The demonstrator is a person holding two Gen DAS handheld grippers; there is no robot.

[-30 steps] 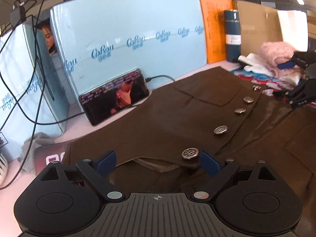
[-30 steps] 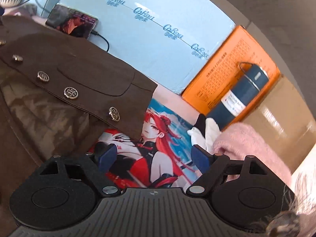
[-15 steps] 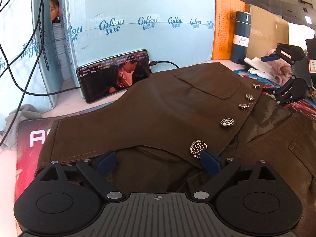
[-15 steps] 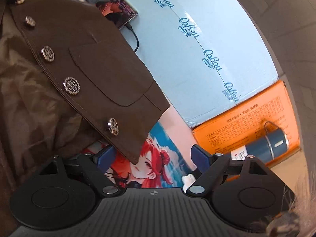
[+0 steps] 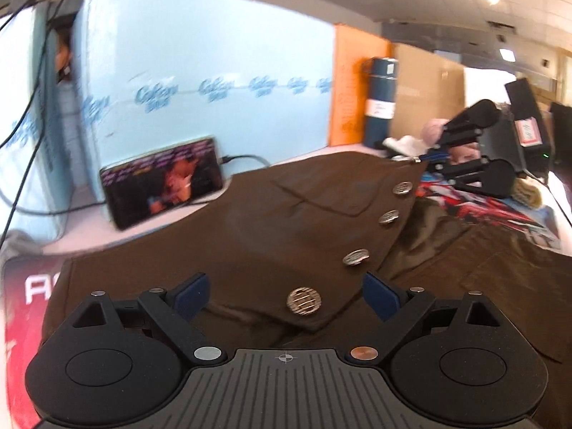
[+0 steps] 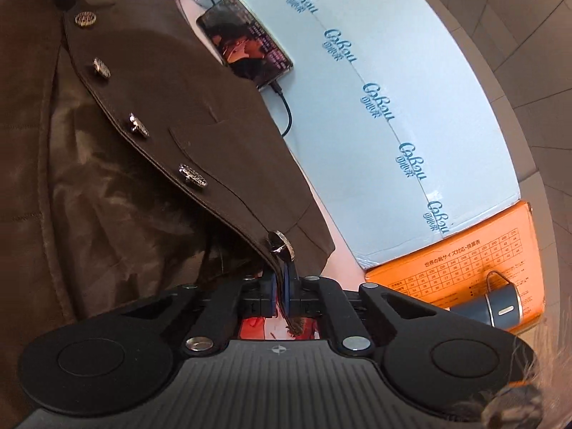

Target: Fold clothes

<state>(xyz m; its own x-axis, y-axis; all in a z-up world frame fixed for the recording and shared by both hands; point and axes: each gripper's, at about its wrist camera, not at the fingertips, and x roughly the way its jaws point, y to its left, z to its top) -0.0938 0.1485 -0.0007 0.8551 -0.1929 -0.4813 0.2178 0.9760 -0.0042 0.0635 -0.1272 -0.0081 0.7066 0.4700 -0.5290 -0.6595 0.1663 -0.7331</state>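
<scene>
A dark brown jacket (image 5: pixel 257 228) with a row of metal buttons lies spread on the table, its buttoned front panel open over the shiny lining. My left gripper (image 5: pixel 286 295) is open, its jaws either side of the panel's near corner and lowest button (image 5: pixel 304 300). My right gripper (image 6: pixel 281 287) is shut on the jacket's (image 6: pixel 150 82) button-edge corner by the end button (image 6: pixel 280 243). It also shows in the left wrist view (image 5: pixel 434 157) at the panel's far corner.
A phone (image 5: pixel 164 182) on a cable leans against light blue foam boards (image 5: pixel 214 82) at the back. An orange box (image 6: pixel 464 264), a dark blue flask (image 5: pixel 380 100), pink and white clothes (image 5: pixel 429 132) and a printed mat (image 5: pixel 475 203) lie to the right.
My right gripper has moved onto the jacket's front corner and shut on it. My left gripper has stayed open over the near corner, shifting slightly forward.
</scene>
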